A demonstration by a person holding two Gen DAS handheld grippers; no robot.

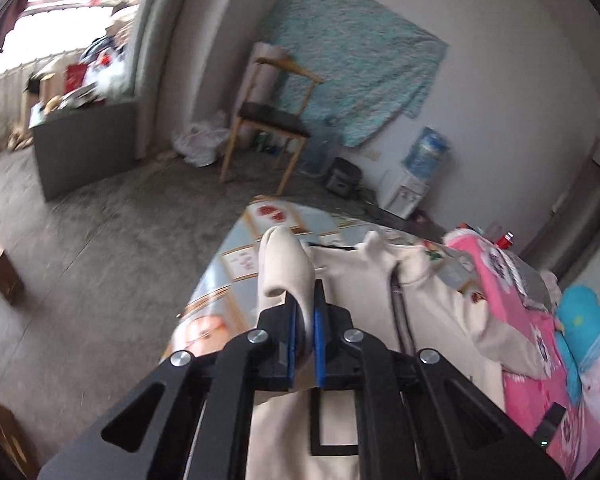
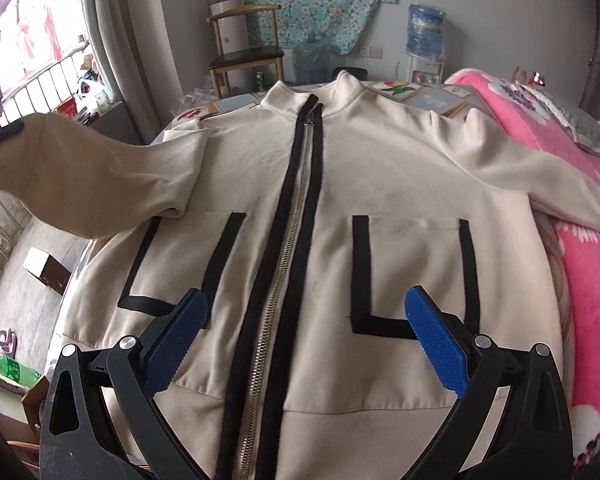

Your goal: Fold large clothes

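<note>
The left gripper pinches the sleeve of the cream jacket, lifted off the table; the right gripper gapes wide above the hem. A pink blanket crowds the jacket's right side, a wooden chair beyond

Your daylight comes from the blown-out window at upper left; your left view smears with motion blur, and both views curve at the edges.

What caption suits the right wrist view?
Open right hand-held gripper above a zipped cream jacket, one sleeve lifted aside.
</note>
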